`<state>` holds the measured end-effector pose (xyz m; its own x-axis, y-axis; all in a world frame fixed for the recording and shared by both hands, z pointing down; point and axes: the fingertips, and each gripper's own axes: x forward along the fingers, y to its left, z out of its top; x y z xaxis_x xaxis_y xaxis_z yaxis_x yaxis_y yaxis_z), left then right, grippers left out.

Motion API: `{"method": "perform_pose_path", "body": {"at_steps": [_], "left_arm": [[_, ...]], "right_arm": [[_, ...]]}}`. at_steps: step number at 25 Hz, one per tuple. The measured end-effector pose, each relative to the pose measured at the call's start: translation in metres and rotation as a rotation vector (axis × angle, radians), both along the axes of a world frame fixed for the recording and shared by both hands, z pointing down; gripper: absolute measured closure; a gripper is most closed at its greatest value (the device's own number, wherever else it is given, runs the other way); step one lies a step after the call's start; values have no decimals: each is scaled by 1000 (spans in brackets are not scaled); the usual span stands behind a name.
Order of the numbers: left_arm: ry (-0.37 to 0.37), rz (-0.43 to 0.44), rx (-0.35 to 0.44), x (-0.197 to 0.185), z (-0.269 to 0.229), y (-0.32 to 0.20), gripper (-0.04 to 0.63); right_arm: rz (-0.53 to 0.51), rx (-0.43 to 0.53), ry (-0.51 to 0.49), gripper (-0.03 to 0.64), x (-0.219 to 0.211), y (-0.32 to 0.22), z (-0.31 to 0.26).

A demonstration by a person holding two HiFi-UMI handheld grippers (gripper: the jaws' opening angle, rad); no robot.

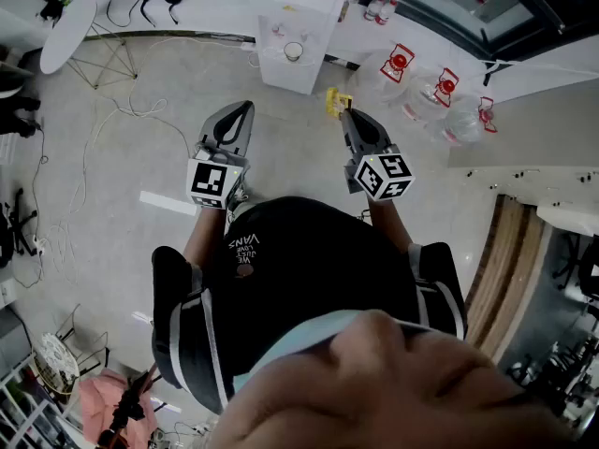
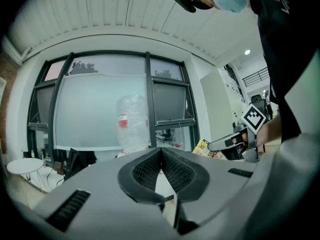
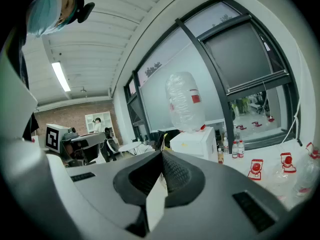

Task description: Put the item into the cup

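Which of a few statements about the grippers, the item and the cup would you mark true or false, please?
1. The right gripper is shut on a yellow packet. True.
2. The left gripper holds a bottle. False: its jaws are shut with nothing between them.
3. The cup stands on the white cabinet. True.
4. The packet lies in the cup. False: the right gripper holds it, apart from the cup.

I see matt grey plastic on the left gripper (image 2: 161,150), with black ribbed pads (image 2: 146,170), rubber I think. The yellow packet (image 2: 202,147) looks glossy. The water bottle (image 3: 185,101) is clear, crinkled plastic; the floor (image 1: 112,148) is smooth and faintly shiny.
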<state>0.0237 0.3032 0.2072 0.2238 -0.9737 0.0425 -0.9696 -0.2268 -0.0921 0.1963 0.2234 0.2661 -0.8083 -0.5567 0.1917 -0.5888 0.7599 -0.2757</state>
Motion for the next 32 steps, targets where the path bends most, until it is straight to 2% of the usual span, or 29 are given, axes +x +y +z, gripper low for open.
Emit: {"method": "perform_pose_path", "body": {"at_steps": [7, 17, 23, 32], "left_arm": [[-8, -23, -9, 17, 3, 7, 577], [22, -45, -5, 11, 12, -4, 576], [54, 24, -30, -27, 27, -31, 575], [36, 195, -83, -117, 34, -78, 575]], "right_arm": [[-17, 3, -20, 575, 13, 2, -1], [-34, 13, -31, 574, 4, -14, -4], [35, 4, -18, 575, -30, -35, 2], [193, -33, -10, 575, -111, -57, 7]]}}
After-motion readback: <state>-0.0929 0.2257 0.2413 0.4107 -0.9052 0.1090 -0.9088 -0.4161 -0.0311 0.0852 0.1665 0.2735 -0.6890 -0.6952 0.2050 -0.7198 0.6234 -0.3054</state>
